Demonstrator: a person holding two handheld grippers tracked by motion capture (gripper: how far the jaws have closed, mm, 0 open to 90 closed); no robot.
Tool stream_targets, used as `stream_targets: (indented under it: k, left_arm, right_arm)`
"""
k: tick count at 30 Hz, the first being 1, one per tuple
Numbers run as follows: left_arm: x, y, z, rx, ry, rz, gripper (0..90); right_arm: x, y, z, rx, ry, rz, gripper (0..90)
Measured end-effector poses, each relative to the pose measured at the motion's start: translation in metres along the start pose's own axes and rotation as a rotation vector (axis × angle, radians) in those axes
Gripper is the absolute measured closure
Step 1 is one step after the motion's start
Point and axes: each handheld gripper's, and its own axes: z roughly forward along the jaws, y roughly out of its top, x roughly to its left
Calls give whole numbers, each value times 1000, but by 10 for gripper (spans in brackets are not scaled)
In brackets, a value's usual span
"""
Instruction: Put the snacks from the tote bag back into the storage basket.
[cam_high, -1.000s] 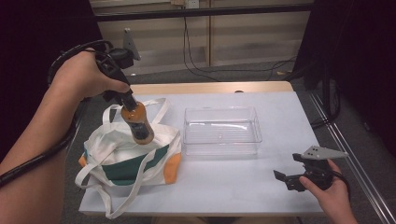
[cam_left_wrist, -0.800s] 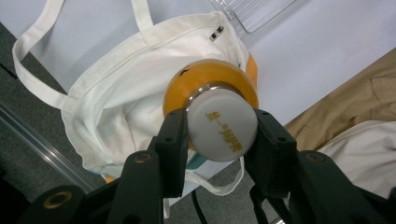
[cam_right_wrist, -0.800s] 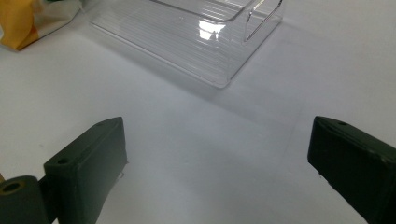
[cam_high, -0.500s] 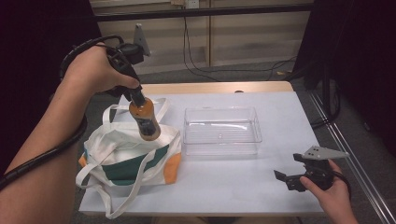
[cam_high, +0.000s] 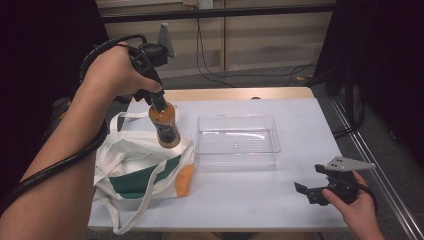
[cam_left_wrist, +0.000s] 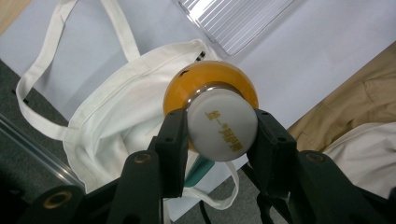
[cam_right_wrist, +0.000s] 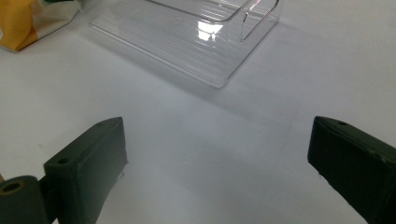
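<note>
Since a second ago the left arm has risen and swung toward the table's (cam_high: 300, 107) far left corner, lifting the orange bottle (cam_high: 165, 125) clear of the white tote bag (cam_high: 135, 165) — it now hangs tilted above the bag's far edge. The left gripper (cam_left_wrist: 222, 128) clamps its white cap (jaws either side). The clear bin (cam_high: 237, 140) sits mid-table, nothing visible inside. The right gripper (cam_right_wrist: 217, 163) rests low at the near right corner — jaws spread wide.

An orange bottle (cam_high: 165, 126) with a white cap (cam_left_wrist: 222, 124) hangs tilted above a white tote bag (cam_high: 141, 167), apparently clear of it. A clear plastic bin (cam_high: 236, 139) sits just beside the bag.
</note>
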Motion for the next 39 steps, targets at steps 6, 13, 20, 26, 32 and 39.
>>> stream_targets:
  k: [6, 13, 20, 26, 32, 39]
  left_arm:
    - [-7, 7, 3, -8, -5, 13, 594]
    - [-10, 14, 6, -15, -12, 38, 594]
    - [-13, 21, 15, -17, -17, 36, 594]
    - [-14, 25, 18, -23, -3, 38, 594]
    - [-16, 29, 21, -28, -5, 53, 594]
    - [-20, 36, 26, -23, -7, 64, 594]
  right_arm:
    - [1, 0, 0, -1, 3, -4, 43]
    - [1, 1, 0, -4, 1, -3, 43]
    - [1, 1, 0, -4, 3, -4, 42]
    - [2, 1, 0, -4, 2, -4, 42]
    - [1, 1, 0, -4, 1, -4, 42]
    - [2, 1, 0, -4, 6, -8, 42]
